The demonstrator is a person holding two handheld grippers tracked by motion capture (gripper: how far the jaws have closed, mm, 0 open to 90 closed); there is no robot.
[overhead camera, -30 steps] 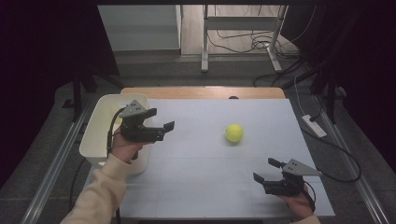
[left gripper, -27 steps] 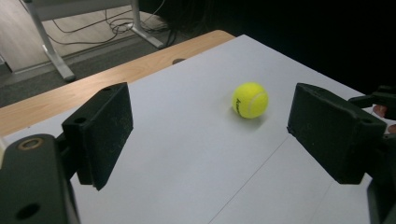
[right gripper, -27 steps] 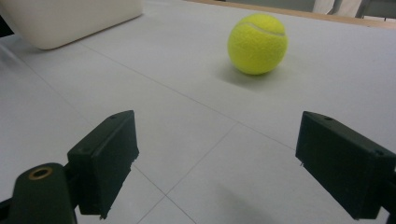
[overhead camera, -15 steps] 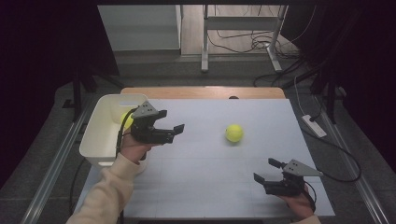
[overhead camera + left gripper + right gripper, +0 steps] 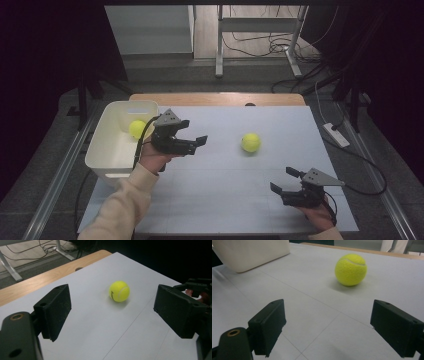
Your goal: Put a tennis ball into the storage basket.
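Listing what is cut off first: the person's forearms leave the high view at 6 o'clock, the right hand showing little beyond its knuckles, and the left sleeve (image 5: 120, 205) running out at the bottom edge.

Item: left tool (image 5: 192, 143), held above the surface (image 5: 210, 200) just beside the bin, jaws apart with nothing between them. In the left gripper view both black pads stand wide, the ball lying between them farther off.

Item: right tool (image 5: 283, 181), low at about 5 o'clock on the surface, jaws apart and empty. The right gripper view confirms the gap between its pads.

Item: tennis ball (image 5: 251, 142), yellow-green, resting on the surface at roughly 2 o'clock from centre, well apart from both tools. The left gripper view shows dark lettering on the ball (image 5: 119, 291), too small and curved to read. The right gripper view shows the ball (image 5: 351, 269) with its white seam, lettering side turned away.

Item: second ball (image 5: 137, 129), inside the white bin (image 5: 102, 160) at 9 o'clock; the left tool's cable crosses in front of it. The right gripper view shows one outer wall of the bin (image 5: 252, 253), contents hidden.

Item: right hand and tool, seen faintly at the 3 o'clock edge of the left gripper view, dark and hard to make out.

Item: power strip (image 5: 336, 134) on the floor at 3 o'clock, no marking legible.
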